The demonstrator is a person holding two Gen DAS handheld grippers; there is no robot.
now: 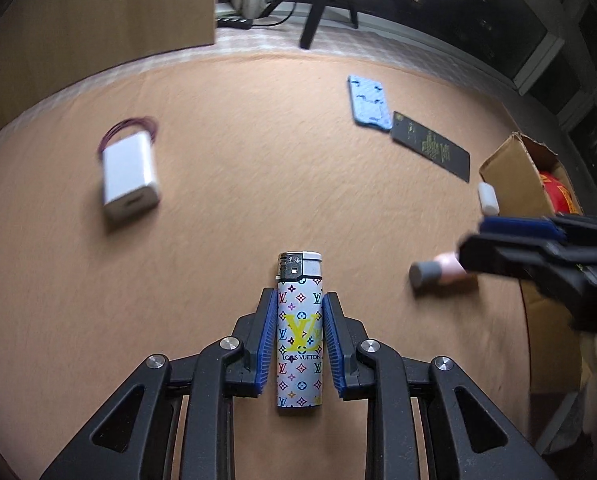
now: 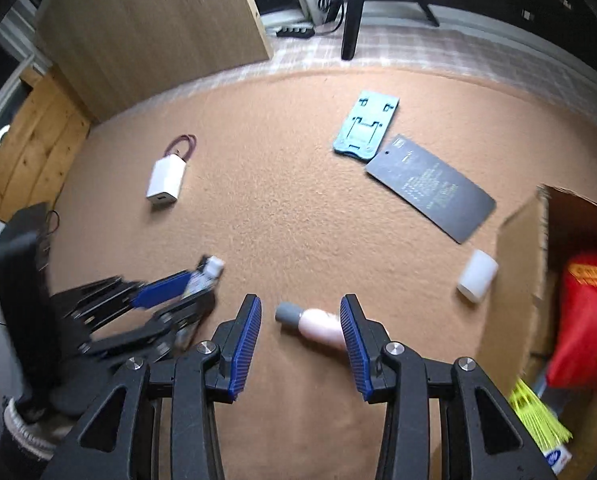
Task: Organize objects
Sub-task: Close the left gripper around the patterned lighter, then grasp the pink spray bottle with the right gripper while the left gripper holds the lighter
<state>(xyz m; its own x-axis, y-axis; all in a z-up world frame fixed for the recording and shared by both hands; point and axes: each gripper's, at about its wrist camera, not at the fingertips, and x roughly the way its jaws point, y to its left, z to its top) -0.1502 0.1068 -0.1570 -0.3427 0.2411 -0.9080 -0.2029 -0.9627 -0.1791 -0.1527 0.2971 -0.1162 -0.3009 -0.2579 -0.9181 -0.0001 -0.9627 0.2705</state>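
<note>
Left wrist view shows the left tongs (image 1: 300, 332) pinching a patterned lighter (image 1: 299, 332) by its long sides, blue pads pressed to the body and its metal cap poking out ahead; gripped that way it stays in line with the fingers and should drop neatly into a container. Right wrist view shows the right tongs (image 2: 300, 344) spread over a pink bottle (image 2: 318, 326) with a grey cap, lying on its side on the tan carpet (image 2: 290, 208). The bottle sits close against the right-hand pad, and whether that pad touches it cannot be told; the other pad stands clear, so it is not clamped. Just beyond, a small white cylinder (image 2: 477, 276) lies beside an open cardboard box (image 2: 518, 264) already holding a red packet (image 2: 586, 320), probably the collection point. Farther out rest a dark card (image 2: 430, 188), a teal stand (image 2: 365, 128) and a white charger (image 2: 165, 180) with its coiled cable, still awaiting sorting.
</note>
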